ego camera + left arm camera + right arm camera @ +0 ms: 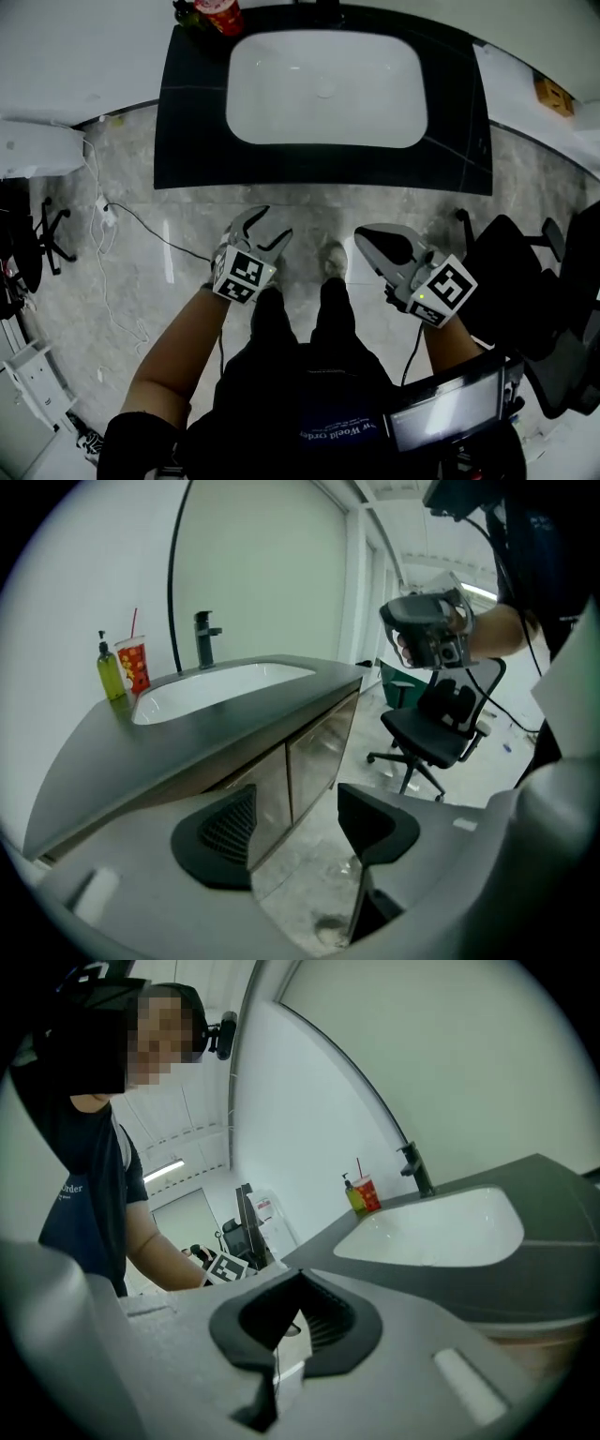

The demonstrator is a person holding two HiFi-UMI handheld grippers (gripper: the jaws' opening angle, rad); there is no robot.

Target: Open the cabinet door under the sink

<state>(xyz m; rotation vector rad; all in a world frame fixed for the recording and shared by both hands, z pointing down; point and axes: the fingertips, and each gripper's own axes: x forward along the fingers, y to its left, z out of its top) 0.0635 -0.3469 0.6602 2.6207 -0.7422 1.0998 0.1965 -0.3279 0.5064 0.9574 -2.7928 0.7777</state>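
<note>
The left gripper (295, 832) has its two dark pads standing apart with nothing between them, only bare floor (187, 225) and the lower front of the cabinet showing through the gap; it is tipped downward and stops short of the cabinet doors (314, 757). The right gripper (295, 1321) has its pads pressed together on nothing; its fingertips lie in shadow, so little more can be made out there. From above, both grippers hang over the person's legs, well apart from the dark counter (187, 141), whose top hides the doors completely. Only the left gripper view shows the two door panels side by side under the counter, both shut, pale and glossy; I cannot make out a handle on either, and the nearer panel is partly covered by the left pad. The white sink (323, 89) sits sunk into the counter; a black faucet (204, 639) rises behind it, with a green bottle (110, 672) and a red cup (134, 665) just beside each other at the back corner; the head view cuts both off at its top edge. A black office chair (441, 728) stands on the floor to the person's right; a thin black cable (150, 230) trails across the floor at the left.
</note>
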